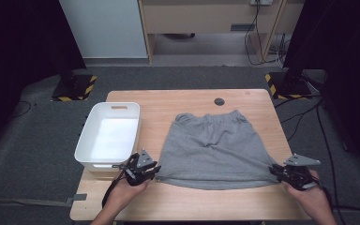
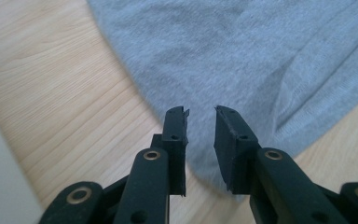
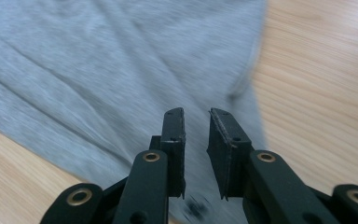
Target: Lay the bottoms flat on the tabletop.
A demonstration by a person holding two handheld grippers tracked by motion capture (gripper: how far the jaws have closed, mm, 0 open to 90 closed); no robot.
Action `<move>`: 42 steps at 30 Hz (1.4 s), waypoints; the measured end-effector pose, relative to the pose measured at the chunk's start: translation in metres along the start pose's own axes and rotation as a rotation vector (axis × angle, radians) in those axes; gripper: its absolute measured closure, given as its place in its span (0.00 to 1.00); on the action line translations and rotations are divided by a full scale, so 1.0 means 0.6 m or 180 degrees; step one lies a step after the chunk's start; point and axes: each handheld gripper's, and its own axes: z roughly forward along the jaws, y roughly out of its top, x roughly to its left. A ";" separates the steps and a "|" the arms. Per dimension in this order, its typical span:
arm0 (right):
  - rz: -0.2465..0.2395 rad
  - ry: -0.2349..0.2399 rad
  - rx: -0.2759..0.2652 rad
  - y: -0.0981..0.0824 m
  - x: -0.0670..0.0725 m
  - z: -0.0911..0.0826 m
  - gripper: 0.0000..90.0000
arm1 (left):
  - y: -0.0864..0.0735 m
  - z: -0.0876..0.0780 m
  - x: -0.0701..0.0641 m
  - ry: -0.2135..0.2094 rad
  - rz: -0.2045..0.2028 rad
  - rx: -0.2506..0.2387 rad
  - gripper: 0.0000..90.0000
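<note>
Light wooden table (image 1: 194, 201), grey shorts (image 1: 213, 147) spread flat at centre-right, white plastic bin (image 1: 107, 136) at left edge.

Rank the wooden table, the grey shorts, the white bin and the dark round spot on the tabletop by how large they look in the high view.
1. Wooden table
2. Grey shorts
3. White bin, clearly smaller in outline than the shorts
4. Dark round spot, by far the smallest
</note>
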 end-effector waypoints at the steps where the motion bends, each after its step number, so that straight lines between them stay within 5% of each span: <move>1: -0.0039 0.0039 0.0014 0.005 0.006 0.007 0.84 | 0.002 0.006 -0.001 -0.0005 0.0011 0.0025 0.81; 8: -0.0301 0.0208 0.0161 0.019 0.043 0.038 0.83 | -0.008 0.023 -0.014 -0.0083 0.0114 0.0159 0.81; 14: -0.0426 0.0331 0.0248 -0.003 0.058 0.029 0.83 | -0.027 0.009 -0.032 -0.0141 0.0211 0.0235 0.80; 17: -0.0359 0.0371 0.0164 -0.007 0.058 0.017 0.81 | -0.022 0.000 -0.033 -0.0147 0.0183 0.0168 0.78; 24: -0.0333 0.0413 0.0002 0.021 0.069 0.023 0.63 | 0.030 0.003 -0.018 -0.0106 0.0084 -0.0007 0.60; 33: -0.0277 0.0496 -0.0197 0.075 0.099 0.057 0.42 | 0.097 0.035 -0.001 -0.0135 -0.0014 -0.0052 0.35; 42: -0.0389 0.0563 -0.0272 0.127 0.140 0.082 0.28 | 0.152 0.058 0.014 -0.0139 -0.0024 -0.0047 0.24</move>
